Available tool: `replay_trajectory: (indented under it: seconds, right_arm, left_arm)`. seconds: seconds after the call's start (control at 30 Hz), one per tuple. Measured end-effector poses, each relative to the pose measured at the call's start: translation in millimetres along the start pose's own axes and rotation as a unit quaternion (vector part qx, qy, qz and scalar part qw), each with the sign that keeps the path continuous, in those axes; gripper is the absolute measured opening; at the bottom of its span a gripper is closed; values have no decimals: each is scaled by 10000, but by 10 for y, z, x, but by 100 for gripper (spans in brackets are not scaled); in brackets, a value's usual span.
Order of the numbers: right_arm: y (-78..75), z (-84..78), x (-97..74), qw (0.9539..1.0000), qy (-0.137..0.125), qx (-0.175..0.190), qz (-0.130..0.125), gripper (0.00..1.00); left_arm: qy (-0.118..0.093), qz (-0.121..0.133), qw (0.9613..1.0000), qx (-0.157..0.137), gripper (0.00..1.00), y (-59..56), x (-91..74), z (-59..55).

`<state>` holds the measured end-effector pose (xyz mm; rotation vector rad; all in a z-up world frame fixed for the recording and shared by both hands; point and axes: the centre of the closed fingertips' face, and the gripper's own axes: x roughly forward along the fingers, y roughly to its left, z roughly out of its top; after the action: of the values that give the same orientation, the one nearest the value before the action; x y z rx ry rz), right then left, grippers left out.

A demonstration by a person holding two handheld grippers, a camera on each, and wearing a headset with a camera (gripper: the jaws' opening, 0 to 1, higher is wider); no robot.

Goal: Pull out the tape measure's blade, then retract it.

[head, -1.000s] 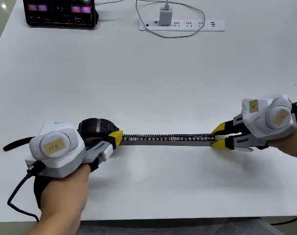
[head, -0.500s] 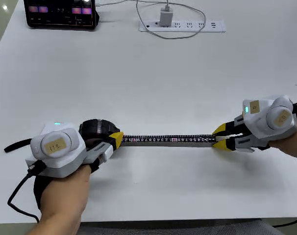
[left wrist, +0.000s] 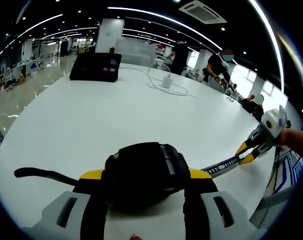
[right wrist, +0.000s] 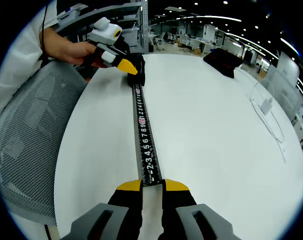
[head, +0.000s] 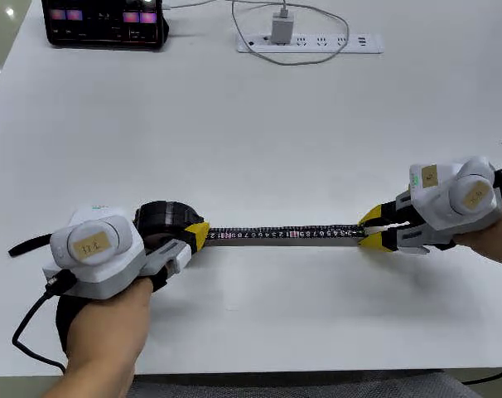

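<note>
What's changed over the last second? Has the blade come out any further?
Nothing has visibly moved. The left gripper still clamps the tape measure case, and the right gripper still pinches the end of the blade, which lies stretched along the table between them at the same length. The slight shift in the picture is the headset's.

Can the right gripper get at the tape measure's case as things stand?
Probably not yet. The right gripper is shut on the tip of the blade, whose pulled-out length lies between it and the case, and the jaws of the left gripper clamp that case.
</note>
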<state>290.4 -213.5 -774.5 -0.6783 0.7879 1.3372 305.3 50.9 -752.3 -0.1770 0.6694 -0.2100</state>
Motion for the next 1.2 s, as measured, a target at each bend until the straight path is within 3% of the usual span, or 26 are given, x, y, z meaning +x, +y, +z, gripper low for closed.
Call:
replay_trajectory:
  seconds: [1.2]
  right_arm:
    - [75, 320, 234, 9993, -218, -32, 307, 11]
  left_arm:
    - [15, -129, 9998, -121, 57, -17, -27, 12]
